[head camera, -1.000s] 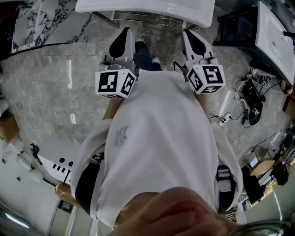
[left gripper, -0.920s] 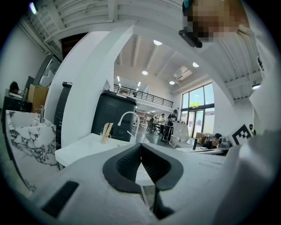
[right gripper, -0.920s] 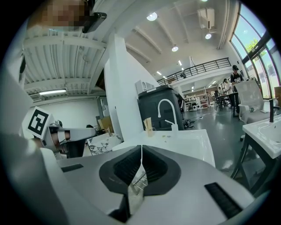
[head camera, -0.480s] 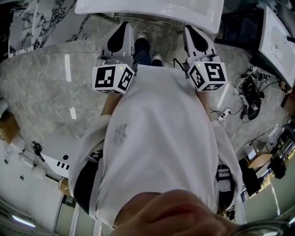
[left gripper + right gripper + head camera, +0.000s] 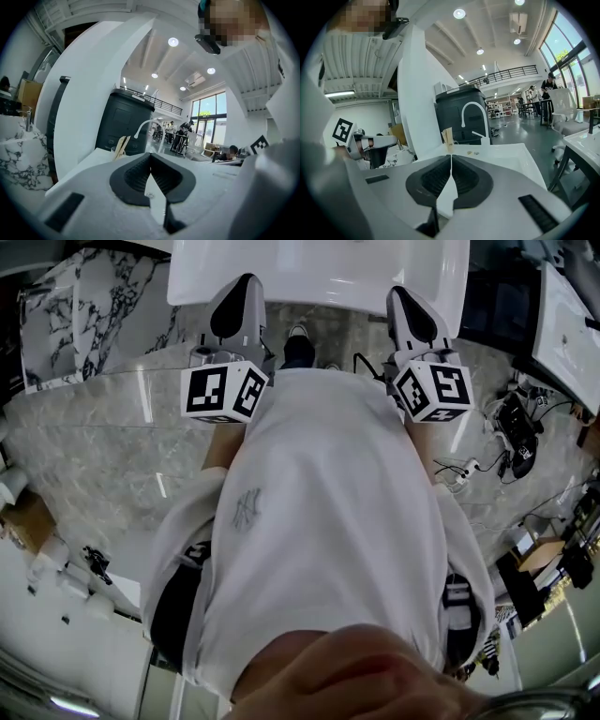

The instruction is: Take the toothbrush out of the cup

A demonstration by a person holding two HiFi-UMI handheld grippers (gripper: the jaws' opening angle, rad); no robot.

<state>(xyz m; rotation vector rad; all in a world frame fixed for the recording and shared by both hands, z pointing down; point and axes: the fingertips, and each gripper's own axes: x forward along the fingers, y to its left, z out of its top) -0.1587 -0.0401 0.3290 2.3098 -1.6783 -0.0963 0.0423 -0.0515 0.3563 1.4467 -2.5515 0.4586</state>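
A small cup [image 5: 115, 151] with pale beige toothbrush handles [image 5: 123, 144] sticking out stands on the white washbasin top [image 5: 101, 157], left of the white faucet [image 5: 149, 123]. In the right gripper view the cup [image 5: 449, 147] and toothbrush [image 5: 447, 136] stand far ahead, beside the faucet [image 5: 472, 111]. My left gripper [image 5: 150, 158] is shut and empty, well short of the cup. My right gripper [image 5: 451, 160] is also shut with nothing in it. In the head view both grippers, left [image 5: 246, 285] and right [image 5: 405, 296], reach just over the basin's near edge [image 5: 319, 287].
A dark cabinet [image 5: 457, 117] stands behind the basin. A marble-patterned counter [image 5: 89, 296] lies at the left, and another white basin [image 5: 562, 324] with cables on the floor [image 5: 511, 427] at the right. People and desks are far off in the hall [image 5: 180, 133].
In the head view the white basin has come nearer and now fills more of the top. Both grippers have advanced towards it together, still shut.
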